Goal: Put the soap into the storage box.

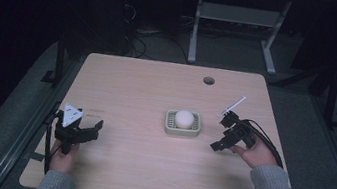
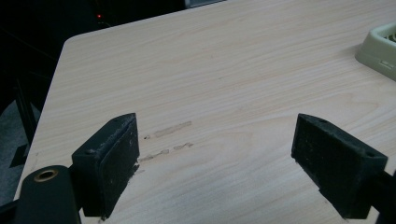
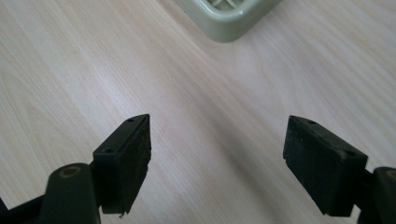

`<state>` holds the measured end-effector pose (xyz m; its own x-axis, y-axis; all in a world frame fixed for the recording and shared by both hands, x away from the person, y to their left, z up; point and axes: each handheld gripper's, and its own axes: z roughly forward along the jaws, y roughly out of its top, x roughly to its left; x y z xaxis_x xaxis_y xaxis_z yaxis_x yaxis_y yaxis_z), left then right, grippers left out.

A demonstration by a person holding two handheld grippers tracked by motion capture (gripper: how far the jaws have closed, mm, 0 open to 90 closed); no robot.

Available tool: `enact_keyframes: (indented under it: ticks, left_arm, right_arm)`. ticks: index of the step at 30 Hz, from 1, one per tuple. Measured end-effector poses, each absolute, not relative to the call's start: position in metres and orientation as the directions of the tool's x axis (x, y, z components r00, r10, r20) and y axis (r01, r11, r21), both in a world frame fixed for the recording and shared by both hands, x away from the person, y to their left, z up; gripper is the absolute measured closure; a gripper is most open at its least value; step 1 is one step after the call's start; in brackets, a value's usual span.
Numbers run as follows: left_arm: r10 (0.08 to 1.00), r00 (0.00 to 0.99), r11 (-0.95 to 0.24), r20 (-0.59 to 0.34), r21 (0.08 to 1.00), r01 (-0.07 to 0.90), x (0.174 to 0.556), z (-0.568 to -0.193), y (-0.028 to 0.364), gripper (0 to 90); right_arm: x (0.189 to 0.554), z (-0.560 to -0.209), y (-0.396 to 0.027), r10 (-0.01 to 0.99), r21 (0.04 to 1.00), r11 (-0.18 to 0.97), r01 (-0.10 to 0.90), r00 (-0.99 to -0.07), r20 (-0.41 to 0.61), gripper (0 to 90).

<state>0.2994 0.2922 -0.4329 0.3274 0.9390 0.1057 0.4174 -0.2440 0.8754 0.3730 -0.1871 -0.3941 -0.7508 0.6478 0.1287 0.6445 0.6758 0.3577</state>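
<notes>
One wooden counter (image 1: 136,160) | one green slatted tray (image 1: 183,123) near its centre, holding one white ball (image 1: 184,118) | two grippers: left gripper (image 2: 215,161) jaws spread, over bare wood | right gripper (image 3: 217,161) jaws spread, beside the tray

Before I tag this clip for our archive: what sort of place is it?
Probably a lab or workshop: a bare wooden table, cables on the floor, a second desk's frame behind.
</notes>
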Motion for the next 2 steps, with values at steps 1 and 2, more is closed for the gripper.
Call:
enact_keyframes:
  ticks: [1, 2]
  left_arm:
    - [0.939, 0.327, -0.246, 0.108, 0.875, 0.417, 0.2994, -0.4329, 0.2921, 14.8]
    - [0.939, 0.327, -0.246, 0.108, 0.875, 0.417, 0.2994, -0.4329, 0.2921, 14.9]
  right_arm:
    - [0.3697, -0.3957, -0.1902, 0.650, 0.364, 0.670, 0.646, -0.748, 0.132, 22.9]
    - [0.3661, -0.3974, -0.1932, 0.652, 0.375, 0.665, 0.646, -0.747, 0.130, 22.8]
